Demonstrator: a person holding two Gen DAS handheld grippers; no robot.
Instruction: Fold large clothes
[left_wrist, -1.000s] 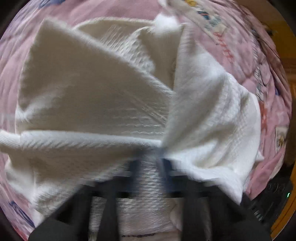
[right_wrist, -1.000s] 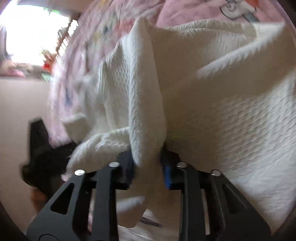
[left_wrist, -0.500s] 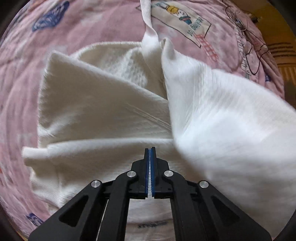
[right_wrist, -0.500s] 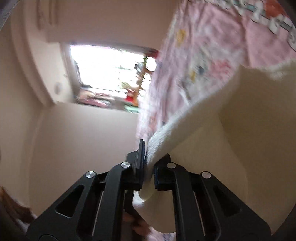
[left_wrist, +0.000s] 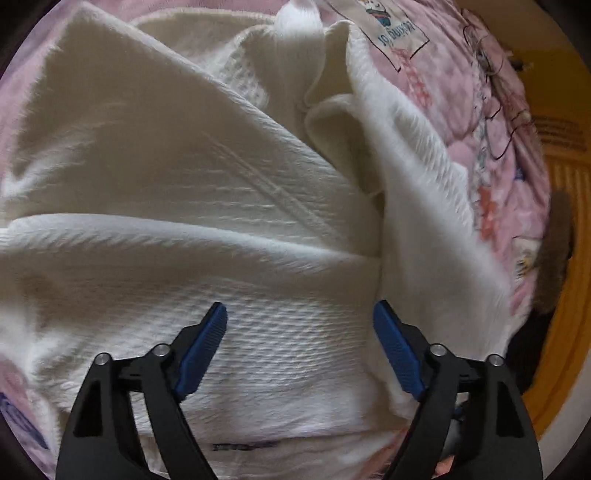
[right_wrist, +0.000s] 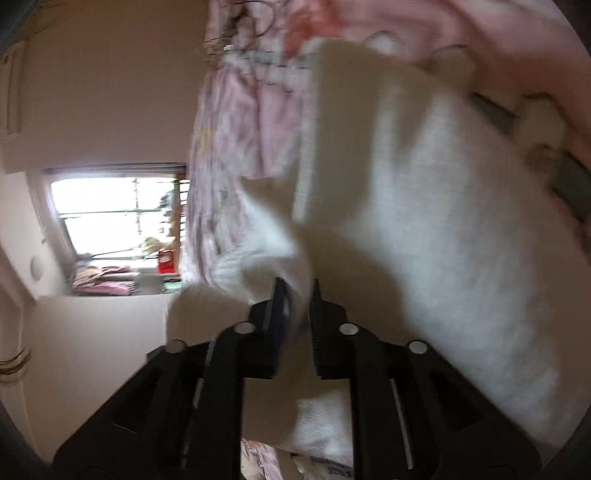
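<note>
over the white garment (left_wrist: 184, 177), left gripper (left_wrist: 300, 314) gapes; right gripper (right_wrist: 298, 291) pinches it.

The right wrist view is smeared: the white garment (right_wrist: 443, 221) shows no weave there, and the grey shapes at 2 o'clock cannot be identified. The right gripper (right_wrist: 297, 291) pads are hidden by cloth. In the left wrist view the garment's (left_wrist: 221, 184) edge at 4 o'clock is blurred, and the pink bedspread (left_wrist: 461, 92) print is cut at 12 o'clock.

free: bare pink bedspread (left_wrist: 436, 74) along the bed's far right edge | blocked: bunched white garment (left_wrist: 184, 166) covers the middle | hazard: thin dark cord (left_wrist: 495, 110) near that right edge
</note>
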